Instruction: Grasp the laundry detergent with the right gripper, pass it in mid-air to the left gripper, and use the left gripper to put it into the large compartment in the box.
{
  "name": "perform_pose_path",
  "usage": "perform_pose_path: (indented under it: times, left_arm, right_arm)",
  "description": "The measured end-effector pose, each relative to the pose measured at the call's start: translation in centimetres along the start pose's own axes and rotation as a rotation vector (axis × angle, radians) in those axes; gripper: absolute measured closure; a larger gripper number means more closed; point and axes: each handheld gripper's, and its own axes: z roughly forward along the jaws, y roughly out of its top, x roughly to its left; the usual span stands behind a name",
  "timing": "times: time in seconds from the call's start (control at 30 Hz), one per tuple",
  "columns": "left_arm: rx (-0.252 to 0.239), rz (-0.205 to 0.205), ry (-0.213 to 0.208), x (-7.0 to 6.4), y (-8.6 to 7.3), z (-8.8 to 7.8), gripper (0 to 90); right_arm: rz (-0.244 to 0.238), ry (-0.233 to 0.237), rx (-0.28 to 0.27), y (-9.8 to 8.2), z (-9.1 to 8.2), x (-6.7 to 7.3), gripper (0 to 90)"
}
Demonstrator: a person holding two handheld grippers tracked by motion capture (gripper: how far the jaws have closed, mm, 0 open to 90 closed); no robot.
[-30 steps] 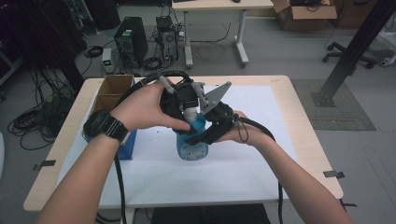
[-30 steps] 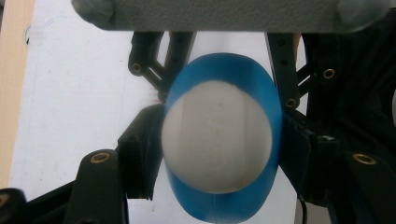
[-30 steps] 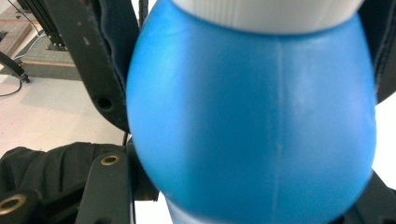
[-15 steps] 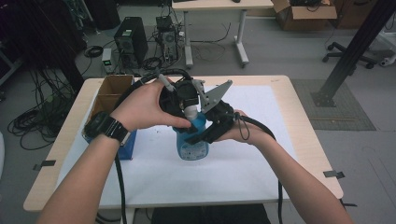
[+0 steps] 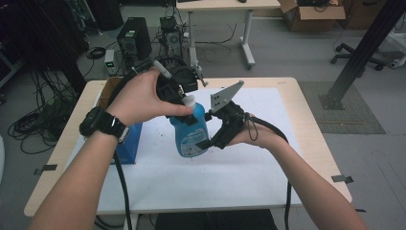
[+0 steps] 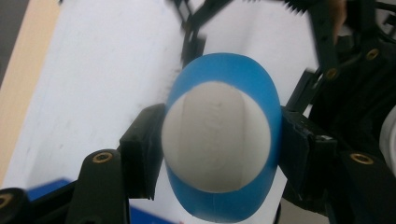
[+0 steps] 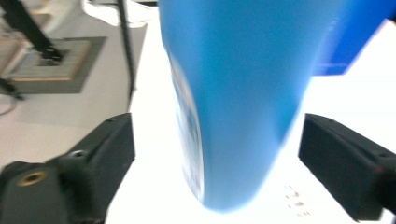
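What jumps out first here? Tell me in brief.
A blue plastic bottle with a white cap is held above the white sheet on the table's middle. The left tongs close on its cap from above. The right tongs stand open around its body.

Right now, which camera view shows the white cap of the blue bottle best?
The left gripper view: the white cap sits large and centred, seen from above between the jaws. The high view shows it small beside the hand. The right gripper view gives the blurred blue bottle body.

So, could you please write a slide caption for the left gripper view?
Left gripper closed on the white cap of a blue bottle, seen from above.
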Motion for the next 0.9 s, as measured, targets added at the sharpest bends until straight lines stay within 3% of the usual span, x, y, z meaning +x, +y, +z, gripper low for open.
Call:
perform_pose_path:
  times: [0.1,0.23,0.47,0.73,0.9]
  left_arm:
    - [0.02,-0.067,0.041,0.5,-0.3,-0.8,38.6]
    - [0.05,-0.177,0.104,1.6,-0.8,-2.2,38.6]
    - [0.053,-0.387,0.204,3.7,-2.5,-5.0,38.6]
    - [0.04,-0.639,0.283,6.2,-4.9,-7.7,38.5]
    - [0.047,-0.761,0.326,7.7,-6.6,-9.2,38.5]
  right_arm:
    - [0.002,-0.046,0.025,-0.6,-0.8,-0.4,5.6]
    - [-0.015,-0.117,0.124,-1.6,-2.2,-0.9,5.7]
    - [-0.013,-0.233,0.279,-3.6,-4.9,-1.5,7.4]
    - [0.045,-0.32,0.35,-6.0,-8.3,-2.4,7.8]
    - [0.074,-0.358,0.373,-7.1,-10.2,-2.8,7.8]
